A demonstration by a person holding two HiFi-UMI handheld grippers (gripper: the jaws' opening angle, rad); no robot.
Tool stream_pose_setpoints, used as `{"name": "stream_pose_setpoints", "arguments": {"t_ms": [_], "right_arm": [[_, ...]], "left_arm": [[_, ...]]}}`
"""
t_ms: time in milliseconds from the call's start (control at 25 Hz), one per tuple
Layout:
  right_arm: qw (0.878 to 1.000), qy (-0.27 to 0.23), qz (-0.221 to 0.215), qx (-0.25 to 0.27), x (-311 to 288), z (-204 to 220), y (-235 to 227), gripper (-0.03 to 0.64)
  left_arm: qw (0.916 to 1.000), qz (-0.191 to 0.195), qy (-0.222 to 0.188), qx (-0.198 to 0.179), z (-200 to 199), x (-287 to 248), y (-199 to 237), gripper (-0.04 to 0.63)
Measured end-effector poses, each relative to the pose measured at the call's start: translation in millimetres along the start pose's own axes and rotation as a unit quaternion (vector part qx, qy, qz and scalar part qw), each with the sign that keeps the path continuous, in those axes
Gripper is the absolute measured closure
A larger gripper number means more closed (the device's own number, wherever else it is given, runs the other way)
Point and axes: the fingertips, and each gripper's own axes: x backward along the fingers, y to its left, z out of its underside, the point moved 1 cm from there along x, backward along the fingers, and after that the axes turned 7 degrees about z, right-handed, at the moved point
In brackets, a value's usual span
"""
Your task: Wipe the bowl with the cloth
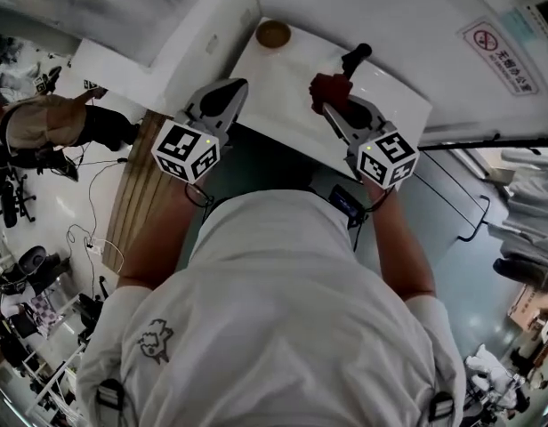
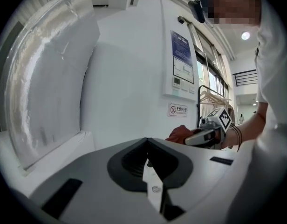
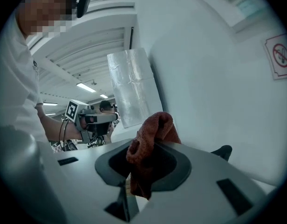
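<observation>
Jaws of my right gripper [image 1: 333, 105] pinch the red cloth [image 1: 327, 87], those of my left gripper [image 1: 233, 87] press together empty, and wiping the far bowl [image 1: 273, 34] seems not yet begun.

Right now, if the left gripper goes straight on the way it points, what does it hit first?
Probably the white wall behind the white table. The shut, empty left gripper aims nearly level. In the head view its line crosses the small brown bowl, likely passing above it, though depth is unclear.
</observation>
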Motion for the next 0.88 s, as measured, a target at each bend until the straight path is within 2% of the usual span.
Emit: {"name": "stream_pose_setpoints", "arguments": {"t_ms": [320, 480, 680, 880], "right_arm": [[1.000, -0.008, 0.004, -0.011, 9.8, 20.4, 125.4, 0.528], [1.000, -0.007, 0.003, -0.007, 22.6, 30.3, 180.2, 0.528], [1.000, -0.003, 0.012, -0.002, 53.8, 43.4, 219.5, 0.528], [1.000, -0.004, 0.010, 0.022, 89.5, 52.8, 228.4, 0.528]], "left_arm": [[0.9992, 0.037, 0.011, -0.012, 33.2, 107.0, -35.7, 0.581], [0.9991, 0.040, 0.010, -0.009, 48.2, 152.2, -49.5, 0.581], [0.9990, 0.045, -0.005, -0.001, 58.4, 181.5, -79.0, 0.581], [0.9984, 0.049, -0.017, -0.022, 52.8, 188.5, -118.7, 0.581]]}}
